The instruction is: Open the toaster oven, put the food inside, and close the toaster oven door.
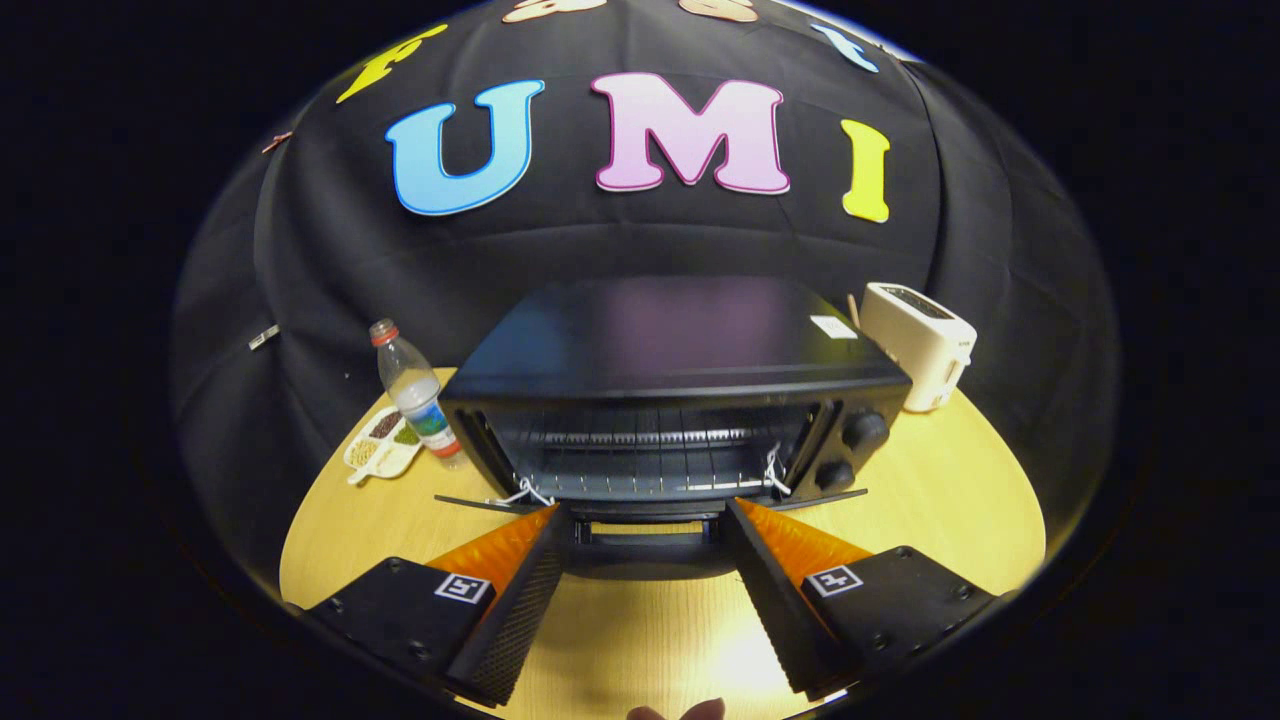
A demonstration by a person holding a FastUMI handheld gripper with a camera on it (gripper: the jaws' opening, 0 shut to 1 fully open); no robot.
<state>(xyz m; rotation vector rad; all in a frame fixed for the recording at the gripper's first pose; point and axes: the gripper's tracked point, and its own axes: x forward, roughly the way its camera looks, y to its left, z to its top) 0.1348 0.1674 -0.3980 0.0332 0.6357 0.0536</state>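
A black toaster oven (680, 345) stands on the wooden table (930, 500) straight ahead of me. Its door (650, 515) hangs down flat toward me, and the wire rack (640, 440) inside shows with nothing that I can make out on it. My gripper (645, 506) is open wide, its fingertips at the lowered door's front edge, one on each side of the handle (645, 530). Nothing is held between the fingers. Two knobs (862, 432) sit on the oven's right face.
Left of the oven are a plastic water bottle (413, 395) and a white divided dish (382, 445) with bits of food. A white pop-up toaster (918, 342) stands behind the oven's right corner. A person's fingertips (680, 712) peek in below the fingers.
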